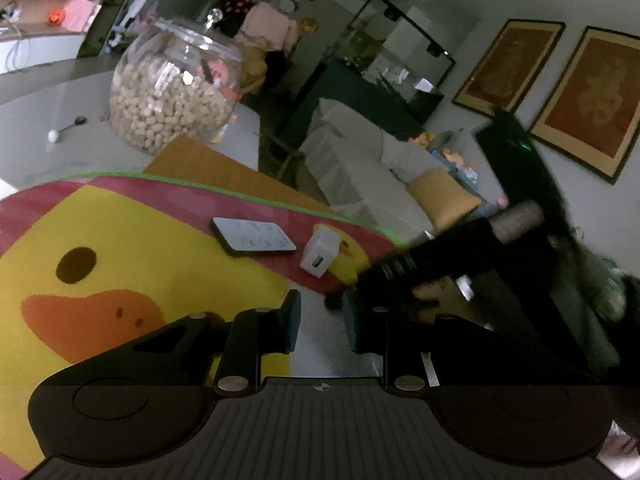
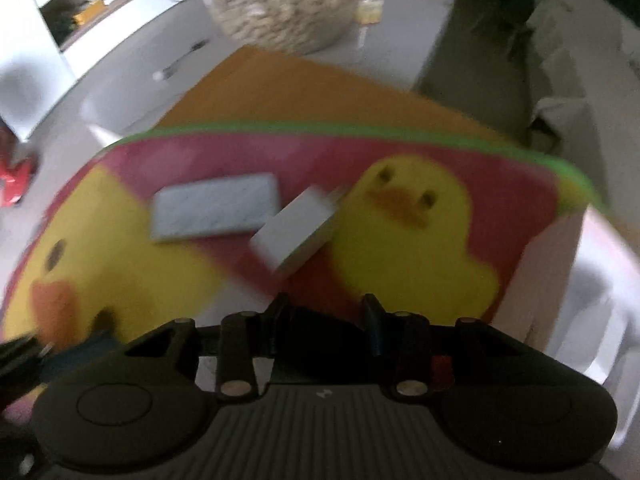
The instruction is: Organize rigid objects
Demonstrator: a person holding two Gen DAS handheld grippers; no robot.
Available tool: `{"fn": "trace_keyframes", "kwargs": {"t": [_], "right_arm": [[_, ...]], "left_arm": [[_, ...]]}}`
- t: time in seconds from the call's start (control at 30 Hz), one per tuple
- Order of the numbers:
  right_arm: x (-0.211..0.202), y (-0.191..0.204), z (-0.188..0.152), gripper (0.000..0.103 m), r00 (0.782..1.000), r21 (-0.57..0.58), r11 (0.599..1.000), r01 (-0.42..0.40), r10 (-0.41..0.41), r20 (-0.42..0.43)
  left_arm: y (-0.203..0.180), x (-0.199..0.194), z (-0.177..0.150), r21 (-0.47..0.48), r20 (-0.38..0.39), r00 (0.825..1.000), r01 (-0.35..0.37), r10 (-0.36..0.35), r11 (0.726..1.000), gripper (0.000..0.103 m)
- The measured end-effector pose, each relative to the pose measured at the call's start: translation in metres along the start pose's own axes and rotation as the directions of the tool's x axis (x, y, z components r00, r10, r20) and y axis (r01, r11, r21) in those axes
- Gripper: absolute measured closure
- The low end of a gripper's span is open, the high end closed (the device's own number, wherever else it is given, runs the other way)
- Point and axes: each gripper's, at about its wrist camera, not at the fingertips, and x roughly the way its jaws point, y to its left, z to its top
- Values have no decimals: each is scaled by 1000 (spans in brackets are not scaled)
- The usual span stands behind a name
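On duck mat (image 1: 120,220): phone (image 1: 253,237), charger (image 1: 321,254).

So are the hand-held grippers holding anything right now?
No. The left hand-held gripper has nothing between its pads. The right hand-held gripper hangs empty above the duck mat, short of the white charger.

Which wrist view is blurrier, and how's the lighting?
Right wrist view: heavy motion blur smears the flat white phone and white cube charger on the pink-and-yellow duck mat. Left wrist view: mostly sharp, only the right gripper smeared. Both are dim, with fisheye bending at the edges.
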Motion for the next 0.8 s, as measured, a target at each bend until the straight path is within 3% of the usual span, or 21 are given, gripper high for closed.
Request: {"fn": "trace_keyframes", "kwargs": {"t": [0.17, 0.27, 0.33, 0.4, 0.47, 0.6, 0.7, 0.8], "right_arm": [[-27, 27, -53, 64, 998, -102, 993, -63, 64, 10], [-42, 34, -87, 64, 997, -145, 987, -67, 70, 21], [-49, 34, -106, 64, 997, -170, 985, -14, 25, 66], [-55, 35, -126, 63, 988, -192, 977, 89, -62, 144], [-59, 32, -145, 58, 968, -161, 972, 171, -136, 211], [-74, 14, -172, 46, 958, -18, 996, 88, -80, 276], [-89, -2, -193, 41, 934, 76, 995, 71, -93, 344], [-99, -17, -212, 38, 901, 131, 989, 76, -124, 415]], "left_arm": [[8, -5, 2, -40, 32, 999, -27, 28, 999, 78], [6, -2, 2, -24, 11, 999, -42, 42, 999, 77], [-2, 3, 2, 23, -24, 998, -56, 56, 998, 77], [-12, 10, 6, 78, -53, 996, -62, 66, 995, 77], [-25, 19, 14, 156, -63, 993, -88, 99, 984, 77], [-52, 47, 37, 354, -21, 992, -107, 122, 929, 77], [-55, 69, 53, 382, -48, 990, -104, 132, 918, 77], [-41, 72, 75, 318, -23, 993, -103, 117, 942, 76]]}}
